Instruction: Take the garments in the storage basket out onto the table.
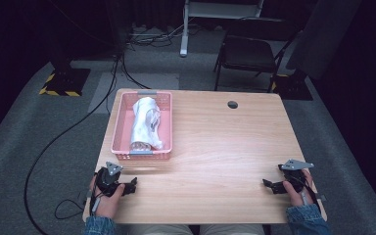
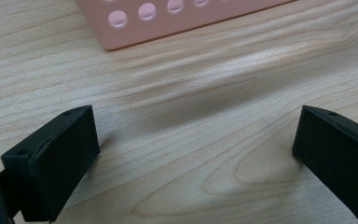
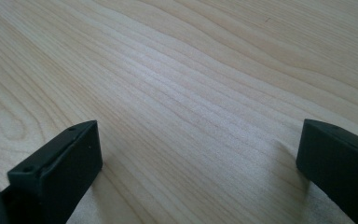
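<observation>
So yeah, the white bundle [image 1: 146, 123] lay in the pink basket [image 1: 120, 125] at the far left of the worktop [image 1: 225, 147], long axis running away from me. My left gripper [image 1: 131, 186] sat just short of the basket's near end, fingers [image 2: 51, 163] spread wide on nothing. My right gripper [image 1: 270, 185] was well apart, fingers [image 3: 56, 172] spread too, so left was nearer.

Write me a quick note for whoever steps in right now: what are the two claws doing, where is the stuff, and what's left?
Left claw: open, holding nothing, resting low at the table's near left corner, just short of the pink basket.
Right claw: open, holding nothing, at the near right corner.
White bundle: lying inside the basket, which sits on the table at its left side.
Done: nothing visibly handled.
Left: probably reach for the basket or the bundle, likely with the nearer left claw.
</observation>
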### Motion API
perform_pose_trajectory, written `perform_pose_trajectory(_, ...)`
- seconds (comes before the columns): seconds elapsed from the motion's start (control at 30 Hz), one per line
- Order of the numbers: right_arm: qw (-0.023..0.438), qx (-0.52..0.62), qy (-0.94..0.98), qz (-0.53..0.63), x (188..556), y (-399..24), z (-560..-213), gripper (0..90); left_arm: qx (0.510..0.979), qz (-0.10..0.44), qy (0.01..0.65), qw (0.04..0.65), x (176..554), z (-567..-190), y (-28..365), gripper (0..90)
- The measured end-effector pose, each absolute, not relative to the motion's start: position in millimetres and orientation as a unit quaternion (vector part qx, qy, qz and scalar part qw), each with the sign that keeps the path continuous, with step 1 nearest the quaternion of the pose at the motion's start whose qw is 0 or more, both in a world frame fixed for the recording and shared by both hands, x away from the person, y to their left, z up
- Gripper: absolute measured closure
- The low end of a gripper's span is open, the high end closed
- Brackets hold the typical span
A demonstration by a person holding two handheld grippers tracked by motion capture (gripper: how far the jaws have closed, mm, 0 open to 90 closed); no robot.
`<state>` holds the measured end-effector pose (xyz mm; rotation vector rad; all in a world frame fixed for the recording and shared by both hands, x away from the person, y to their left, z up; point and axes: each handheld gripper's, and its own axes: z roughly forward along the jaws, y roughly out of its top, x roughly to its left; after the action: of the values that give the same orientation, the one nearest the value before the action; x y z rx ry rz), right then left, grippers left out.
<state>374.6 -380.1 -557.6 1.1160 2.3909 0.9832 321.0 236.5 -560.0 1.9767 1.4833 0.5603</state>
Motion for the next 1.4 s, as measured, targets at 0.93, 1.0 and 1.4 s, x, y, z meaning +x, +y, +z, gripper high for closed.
perform_pose_trajectory(0.93, 0.161, 0.390, 0.838, 0.345, 375, -381, -558, 0.0, 0.743, 0.212, 0.559, 0.301, 320, -560, 234, 1.6)
perform_pose_trajectory(1.0, 0.162, 0.390, 0.838, 0.345, 375, -381, -558, 0.0, 0.744, 0.212, 0.556, 0.305, 320, -560, 232, 2.4)
perform_pose_trajectory(1.4, 0.161, 0.390, 0.838, 0.345, 375, -381, -558, 0.0, 0.737, 0.210, 0.559, 0.318, 316, -552, 223, 4.8)
